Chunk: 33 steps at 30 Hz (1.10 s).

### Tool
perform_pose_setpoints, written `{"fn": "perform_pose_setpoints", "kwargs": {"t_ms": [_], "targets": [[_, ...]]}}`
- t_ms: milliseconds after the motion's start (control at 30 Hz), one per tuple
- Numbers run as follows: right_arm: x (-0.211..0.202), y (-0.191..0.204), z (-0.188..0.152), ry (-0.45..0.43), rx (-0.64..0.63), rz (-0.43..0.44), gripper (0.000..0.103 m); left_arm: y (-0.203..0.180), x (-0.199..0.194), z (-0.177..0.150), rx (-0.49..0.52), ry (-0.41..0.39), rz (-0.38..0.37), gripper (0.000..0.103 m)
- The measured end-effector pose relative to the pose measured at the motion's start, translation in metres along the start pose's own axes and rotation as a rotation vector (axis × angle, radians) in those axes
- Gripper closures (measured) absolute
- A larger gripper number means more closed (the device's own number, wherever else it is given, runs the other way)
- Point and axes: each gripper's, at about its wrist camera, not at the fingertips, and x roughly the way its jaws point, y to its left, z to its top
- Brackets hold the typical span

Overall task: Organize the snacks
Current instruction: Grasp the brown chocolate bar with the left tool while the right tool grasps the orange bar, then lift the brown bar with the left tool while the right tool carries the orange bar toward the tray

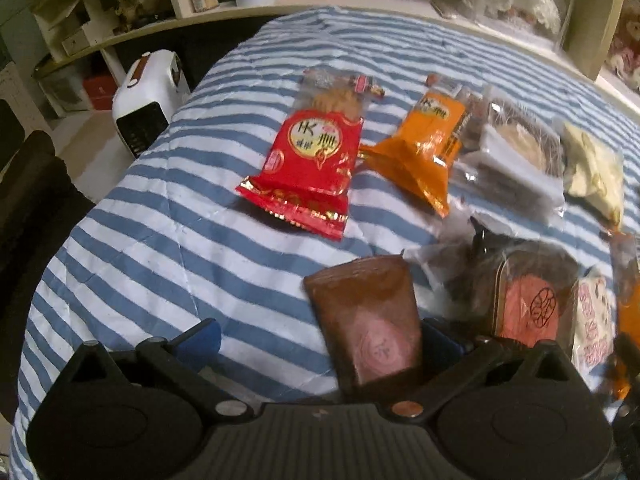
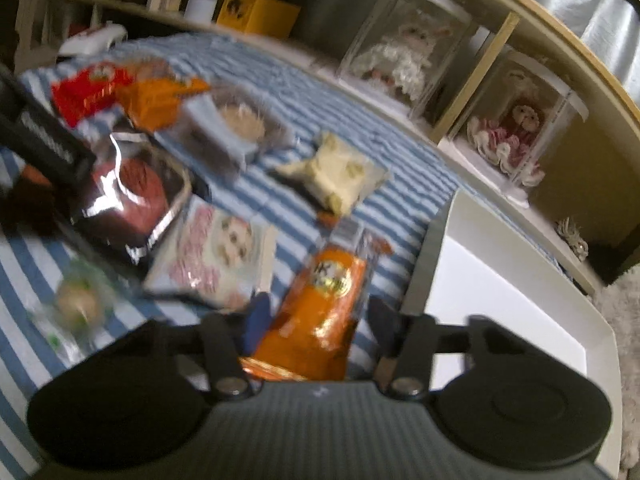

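Observation:
Snack packets lie on a blue-and-white striped cloth (image 1: 160, 240). In the left wrist view my left gripper (image 1: 320, 344) is open, and a brown packet (image 1: 368, 320) lies between its blue-tipped fingers, close to the right one. A red packet (image 1: 308, 164) and an orange packet (image 1: 424, 148) lie further ahead. In the right wrist view my right gripper (image 2: 320, 320) is open with an orange packet (image 2: 320, 312) lying between its fingers. A pink-and-white packet (image 2: 216, 256), a dark packet (image 2: 132, 196) and a pale yellow packet (image 2: 336, 172) lie beyond it.
A white tray (image 2: 500, 280) sits at the right edge of the cloth. Shelves with boxes and doll cases (image 2: 404, 52) run along the back. A white heater (image 1: 148, 96) stands on the floor to the left. A round cake in clear wrap (image 2: 76, 304) lies at the near left.

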Motion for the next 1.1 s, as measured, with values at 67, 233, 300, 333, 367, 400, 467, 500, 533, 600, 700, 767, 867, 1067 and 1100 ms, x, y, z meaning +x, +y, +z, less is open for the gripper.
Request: {"fn": "perform_pose_setpoints", "kwargs": {"t_ms": [67,233,300,333,367,400,467,500,533,600,700,767,867,1067,1100], "targets": [[-0.002,-0.001,-0.003,-0.011,-0.004,0.003,0.055,0.004,0.001,0.000,0.013,0.012,-0.015,0.000],[-0.018,-0.007,-0.006,-0.007,0.022,0.063,0.058,0.012,0.001,0.000,0.031,0.031,-0.040,0.000],[-0.028,-0.012,-0.007,0.020,0.063,0.105,0.058,0.016,0.000,-0.001,0.049,0.036,-0.054,0.000],[-0.030,-0.015,-0.008,0.033,0.086,0.126,0.059,0.016,0.000,-0.002,0.056,0.038,-0.059,0.000],[-0.033,-0.018,-0.009,0.047,0.115,0.148,0.059,0.018,-0.001,-0.002,0.061,0.041,-0.063,0.000],[-0.040,-0.019,-0.012,0.062,0.145,0.170,0.059,0.020,-0.002,-0.002,0.061,0.043,-0.067,0.000],[-0.050,-0.023,-0.017,0.096,0.197,0.213,0.059,0.025,-0.003,-0.002,0.061,0.046,-0.075,0.000],[-0.055,-0.024,-0.020,0.109,0.209,0.227,0.059,0.027,-0.004,-0.003,0.062,0.047,-0.076,0.001],[-0.061,-0.025,-0.023,0.123,0.218,0.246,0.059,0.028,-0.005,-0.004,0.062,0.047,-0.076,0.002],[-0.072,-0.024,-0.029,0.151,0.237,0.290,0.059,0.029,-0.007,-0.004,0.067,0.047,-0.080,0.002],[-0.086,-0.019,-0.042,0.206,0.258,0.375,0.058,0.026,-0.011,-0.004,0.082,0.044,-0.106,0.014],[-0.094,-0.013,-0.053,0.232,0.267,0.411,0.058,0.022,-0.012,-0.002,0.094,0.039,-0.113,0.020],[-0.102,-0.010,-0.068,0.259,0.332,0.445,0.049,0.014,-0.013,-0.001,0.117,0.027,-0.127,0.030],[-0.090,-0.012,-0.068,0.299,0.449,0.429,0.029,-0.002,-0.012,-0.002,0.210,0.015,-0.101,0.038],[-0.084,-0.011,-0.067,0.295,0.450,0.425,0.029,-0.005,-0.012,-0.002,0.218,0.017,-0.094,0.038]]}}
